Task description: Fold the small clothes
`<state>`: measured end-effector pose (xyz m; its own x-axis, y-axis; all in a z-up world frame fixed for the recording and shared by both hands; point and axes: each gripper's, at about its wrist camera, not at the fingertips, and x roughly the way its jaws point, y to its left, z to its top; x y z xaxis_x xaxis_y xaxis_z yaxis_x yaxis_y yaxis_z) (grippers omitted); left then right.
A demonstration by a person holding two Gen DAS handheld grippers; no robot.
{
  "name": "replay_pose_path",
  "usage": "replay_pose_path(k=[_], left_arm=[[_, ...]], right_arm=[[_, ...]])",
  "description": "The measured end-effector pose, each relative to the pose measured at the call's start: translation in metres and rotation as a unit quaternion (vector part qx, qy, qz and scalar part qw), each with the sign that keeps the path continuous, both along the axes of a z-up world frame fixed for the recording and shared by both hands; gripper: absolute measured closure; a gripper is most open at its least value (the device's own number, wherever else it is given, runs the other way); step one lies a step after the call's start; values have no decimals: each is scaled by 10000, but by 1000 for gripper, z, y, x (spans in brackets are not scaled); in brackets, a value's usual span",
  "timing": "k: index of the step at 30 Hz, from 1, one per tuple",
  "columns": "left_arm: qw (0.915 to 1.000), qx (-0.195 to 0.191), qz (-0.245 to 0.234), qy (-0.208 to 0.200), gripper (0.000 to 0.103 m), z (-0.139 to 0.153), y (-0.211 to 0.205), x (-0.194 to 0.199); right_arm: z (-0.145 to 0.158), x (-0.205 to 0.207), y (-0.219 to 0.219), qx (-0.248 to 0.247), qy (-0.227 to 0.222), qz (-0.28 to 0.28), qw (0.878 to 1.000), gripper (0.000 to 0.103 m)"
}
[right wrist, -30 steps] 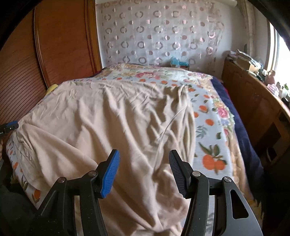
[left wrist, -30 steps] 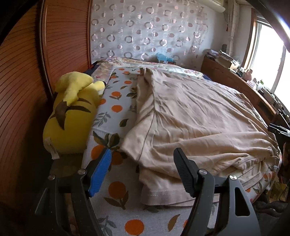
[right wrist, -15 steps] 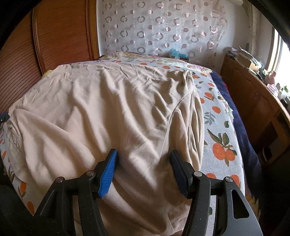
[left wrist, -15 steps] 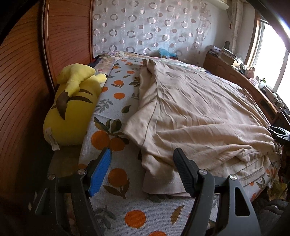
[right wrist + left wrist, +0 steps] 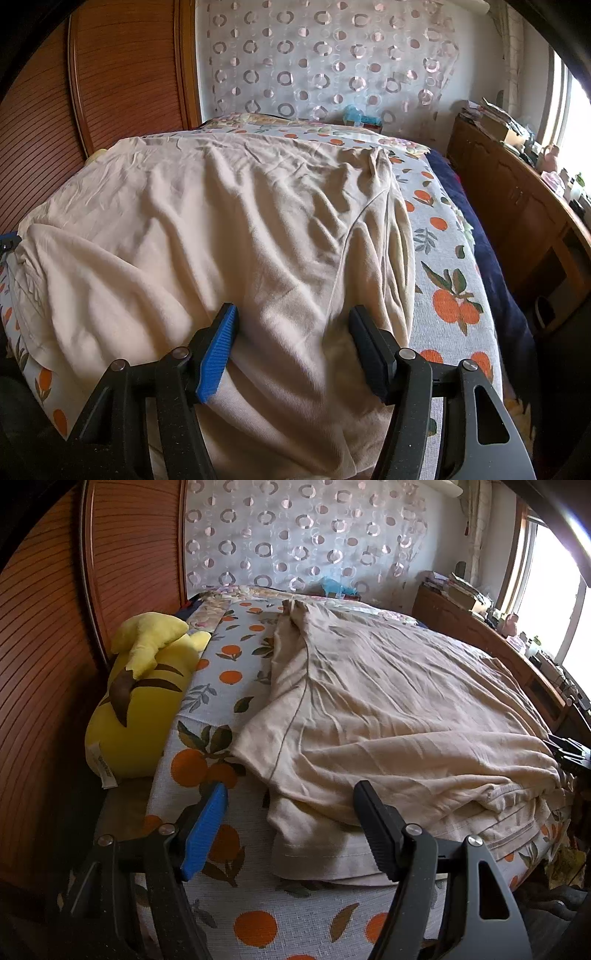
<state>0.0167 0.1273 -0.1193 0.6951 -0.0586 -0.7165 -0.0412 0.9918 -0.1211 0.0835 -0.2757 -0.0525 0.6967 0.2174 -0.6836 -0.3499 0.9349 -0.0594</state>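
A large beige garment [image 5: 388,709] lies spread and wrinkled over the bed, its hemmed corner doubled at the near edge. My left gripper [image 5: 291,790] hovers open just above that near-left hem corner, with cloth under the right finger and bare sheet under the blue one. In the right wrist view the same garment [image 5: 221,229] fills the bed. My right gripper [image 5: 291,310] sits low over its near edge with its jaws opening. A hump of cloth lies between the fingers, and the pads do not press it.
A yellow plush toy [image 5: 144,701] lies on the left beside the wooden wardrobe [image 5: 44,627]. The orange-print bedsheet [image 5: 443,258] shows bare on the right. A wooden cabinet [image 5: 517,206] with clutter runs along the window side.
The right gripper has come closer to the beige cloth and its jaws have widened a little. The left gripper has edged nearer the hem corner, its opening unchanged.
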Motion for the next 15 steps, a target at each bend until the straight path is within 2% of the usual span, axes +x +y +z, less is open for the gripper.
replay_pose_path(k=[3,11,13,15], left_arm=[[10000,-24,19,-5,45,0,-2,0],[9998,-179,-5,-45,66,0,-2,0],[9999,-89,-30,-65,81,-1,-3,2],[9997,-198,-70,-77,96,-1,-1,3]], right_arm=[[0,0,0,-2,1,0,10000,39],[1,0,-2,0,-1,7,10000,38],[1,0,-2,0,1,8,10000,38],[1,0,-2,1,0,11,10000,38]])
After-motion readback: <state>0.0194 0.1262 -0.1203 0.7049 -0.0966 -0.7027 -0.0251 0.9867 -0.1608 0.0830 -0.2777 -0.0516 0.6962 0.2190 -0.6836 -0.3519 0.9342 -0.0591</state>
